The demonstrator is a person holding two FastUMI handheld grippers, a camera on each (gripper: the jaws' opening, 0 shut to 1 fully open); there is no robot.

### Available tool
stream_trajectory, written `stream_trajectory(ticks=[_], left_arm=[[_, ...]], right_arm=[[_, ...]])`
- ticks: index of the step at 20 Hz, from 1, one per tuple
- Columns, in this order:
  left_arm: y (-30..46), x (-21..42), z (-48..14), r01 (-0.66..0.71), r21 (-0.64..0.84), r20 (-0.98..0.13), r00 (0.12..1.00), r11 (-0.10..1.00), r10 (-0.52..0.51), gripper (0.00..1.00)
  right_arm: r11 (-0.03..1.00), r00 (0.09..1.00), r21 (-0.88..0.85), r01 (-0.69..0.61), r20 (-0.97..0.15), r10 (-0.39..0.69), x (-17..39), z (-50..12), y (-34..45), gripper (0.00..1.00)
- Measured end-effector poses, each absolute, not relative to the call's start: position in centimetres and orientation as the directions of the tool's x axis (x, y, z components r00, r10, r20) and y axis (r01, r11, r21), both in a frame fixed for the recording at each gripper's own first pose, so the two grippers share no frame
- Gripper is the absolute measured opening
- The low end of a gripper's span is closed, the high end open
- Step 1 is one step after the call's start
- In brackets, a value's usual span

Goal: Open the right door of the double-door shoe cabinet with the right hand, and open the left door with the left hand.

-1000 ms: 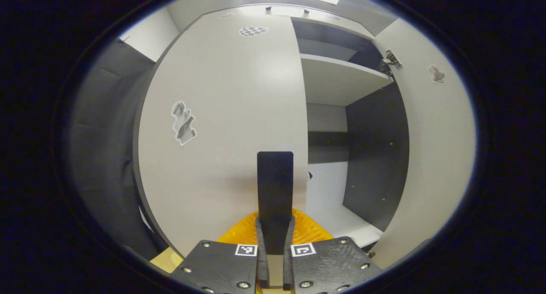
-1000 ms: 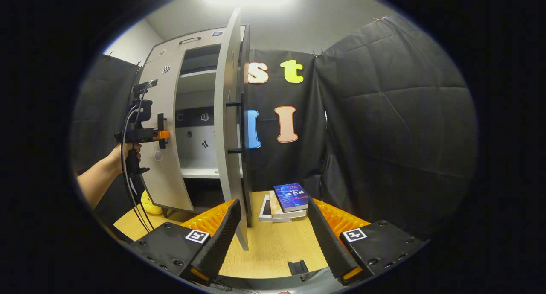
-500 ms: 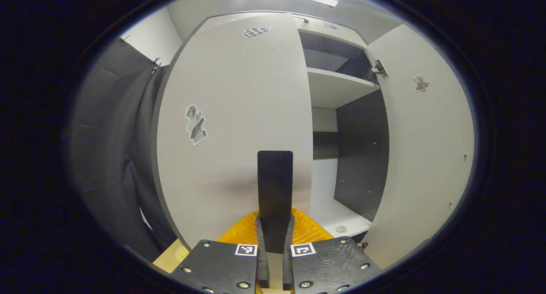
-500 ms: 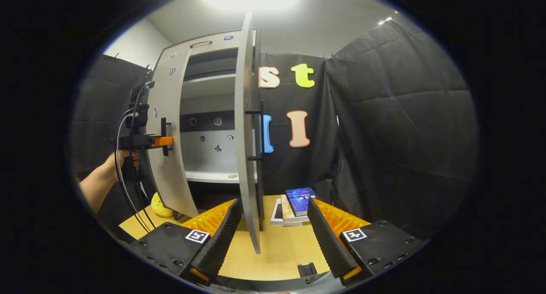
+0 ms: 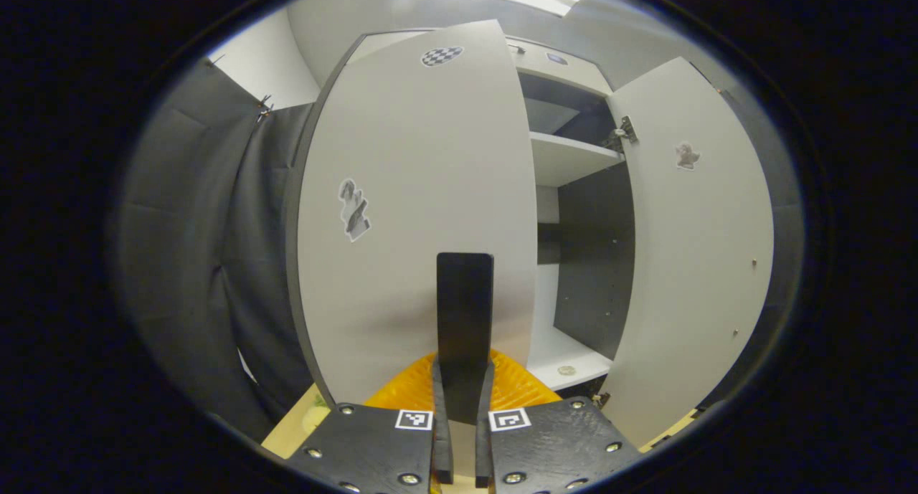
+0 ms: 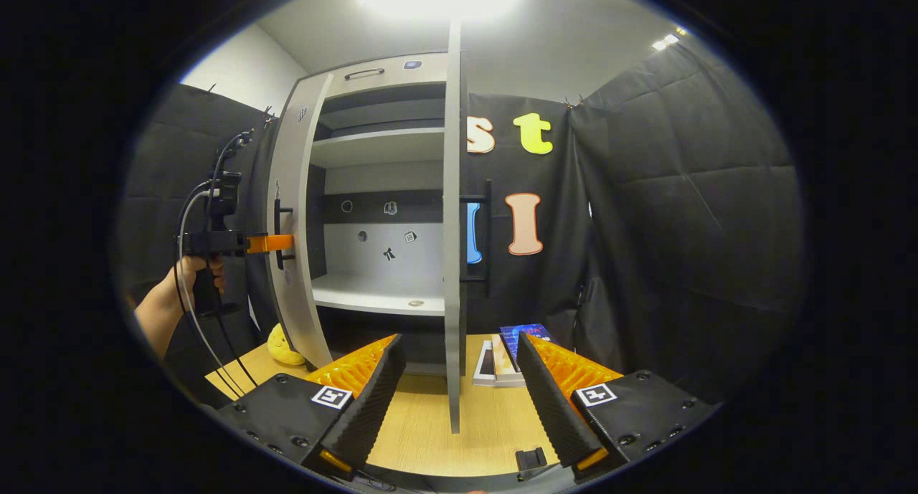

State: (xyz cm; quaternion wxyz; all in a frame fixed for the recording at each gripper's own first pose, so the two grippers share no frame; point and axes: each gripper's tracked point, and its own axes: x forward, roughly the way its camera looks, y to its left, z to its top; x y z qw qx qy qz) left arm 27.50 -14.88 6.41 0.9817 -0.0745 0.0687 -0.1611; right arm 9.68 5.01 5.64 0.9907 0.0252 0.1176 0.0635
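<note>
In the left gripper view, the grey left door [image 5: 401, 229] of the shoe cabinet stands partly open. My left gripper [image 5: 465, 390] is shut on its black handle [image 5: 465, 300], seen edge-on. The right door [image 5: 688, 250] hangs wide open beside it. In the right gripper view, my right gripper [image 6: 459, 343] is open and holds nothing. The right door [image 6: 452, 229] stands edge-on straight ahead, apart from the fingers [image 6: 373, 393], with its black handle [image 6: 488, 239] on the far side. Farther left, a hand [image 6: 179, 293] holds the left gripper [image 6: 269, 243] on the left door [image 6: 290, 264].
The cabinet stands on a wooden table [image 6: 423, 422]. A stack of books [image 6: 502, 350] lies right of the right door, and a yellow soft toy [image 6: 283, 343] left of the cabinet. A small black piece [image 6: 531, 457] lies at the table's front edge. The inner shelf [image 6: 380, 300] carries a small round item.
The left door has swung further open with my left gripper shut on its handle. The right gripper has shifted so that the open right door now shows edge-on; it stays open.
</note>
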Motion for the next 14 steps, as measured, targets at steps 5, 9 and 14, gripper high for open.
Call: stream_trajectory(ticks=[5,9,14], left_arm=[[-14.7,27.7,6.6,0.316,-0.176,-0.112,0.934,0.932,-0.338,0.15],[-14.5,27.9,6.7,0.319,-0.183,-0.110,0.934,0.930,-0.341,0.15],[-14.1,27.7,6.8,0.307,-0.191,-0.106,0.938,0.932,-0.331,0.13]], right_arm=[[0.986,0.961,0.086,-0.140,-0.228,0.156,9.9,5.6,6.8,0.97],[0.983,0.955,0.085,-0.161,-0.238,0.177,10.0,5.3,8.3,0.92],[0.979,0.951,0.086,-0.183,-0.239,0.199,10.6,5.4,10.0,0.92]])
